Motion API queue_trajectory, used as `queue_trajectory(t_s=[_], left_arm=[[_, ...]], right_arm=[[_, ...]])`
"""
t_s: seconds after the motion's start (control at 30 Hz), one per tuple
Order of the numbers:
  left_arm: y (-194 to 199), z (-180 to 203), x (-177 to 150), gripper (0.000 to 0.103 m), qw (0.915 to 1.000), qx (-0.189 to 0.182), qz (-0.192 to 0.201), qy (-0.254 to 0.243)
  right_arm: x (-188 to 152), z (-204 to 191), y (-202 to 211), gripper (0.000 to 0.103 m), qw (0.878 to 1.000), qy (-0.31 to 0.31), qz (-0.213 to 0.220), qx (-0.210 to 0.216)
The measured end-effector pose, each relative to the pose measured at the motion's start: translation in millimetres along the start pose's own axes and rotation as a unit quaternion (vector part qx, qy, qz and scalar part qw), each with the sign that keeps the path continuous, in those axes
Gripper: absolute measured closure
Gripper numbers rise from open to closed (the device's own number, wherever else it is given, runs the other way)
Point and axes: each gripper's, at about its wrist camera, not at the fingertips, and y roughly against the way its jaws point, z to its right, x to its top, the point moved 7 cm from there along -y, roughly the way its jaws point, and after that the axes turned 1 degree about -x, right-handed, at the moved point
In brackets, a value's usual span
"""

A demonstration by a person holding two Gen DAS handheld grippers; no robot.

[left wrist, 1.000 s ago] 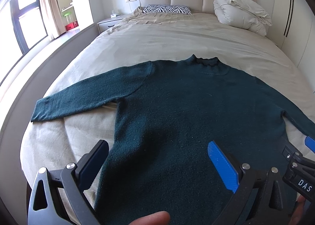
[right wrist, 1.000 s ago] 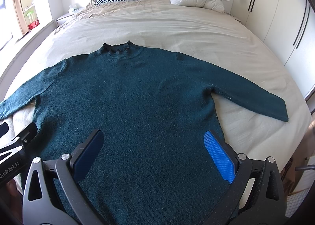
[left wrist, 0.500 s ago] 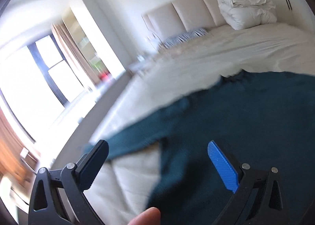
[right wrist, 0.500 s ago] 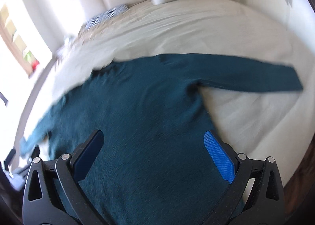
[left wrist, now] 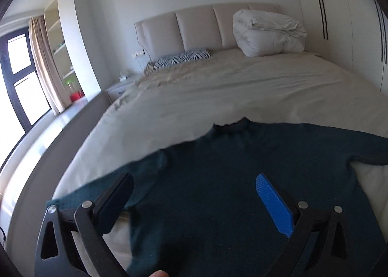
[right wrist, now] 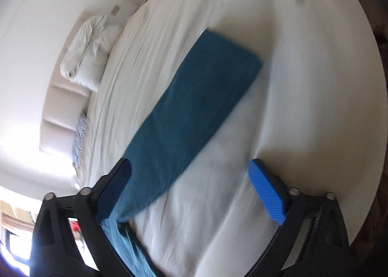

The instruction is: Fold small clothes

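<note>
Sweater lies flat on the bed, unfolded; both tongs gape, holding nothing. Left tongs hover over its body, right tongs aim along the sleeve. Likely next: pinch that cuff and bring it inward. Blur hides the sleeve's near end; beyond, a duvet.

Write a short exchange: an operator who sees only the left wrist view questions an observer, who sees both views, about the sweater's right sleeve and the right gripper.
Operator: I see the sweater body and collar, but the right sleeve runs out of frame. How does it lie?
Observer: The right sleeve lies flat and straight on the bed, cuff unfolded.
Operator: Is the right gripper holding it?
Observer: No. The right gripper is open over the sleeve, with nothing clamped.
</note>
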Motion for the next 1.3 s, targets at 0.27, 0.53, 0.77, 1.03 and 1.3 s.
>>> queue_trajectory(t_s=[0.27, 0.53, 0.77, 1.03, 1.3], left_arm=[[-31, 47, -19, 0.0, 0.9961, -0.036, -0.079, -0.014], [-59, 70, -14, 0.017, 0.9617, -0.199, -0.148, 0.117], [-69, 91, -7, 0.021, 0.9177, -0.299, -0.171, 0.198], [-72, 121, 12, 0.021, 0.8412, -0.419, -0.194, 0.281], [-78, 147, 10, 0.018, 0.7836, -0.478, -0.223, 0.328]], right_arm=[[66, 18, -17, 0.031, 0.999, -0.02, 0.022, 0.012], [123, 28, -36, 0.083, 0.999, 0.018, 0.03, 0.0], [108, -35, -35, 0.095, 0.994, 0.103, 0.047, -0.002], [-20, -189, -25, 0.096, 0.93, 0.362, 0.031, 0.047], [-153, -237, -60, 0.096, 0.884, 0.46, -0.051, 0.068]])
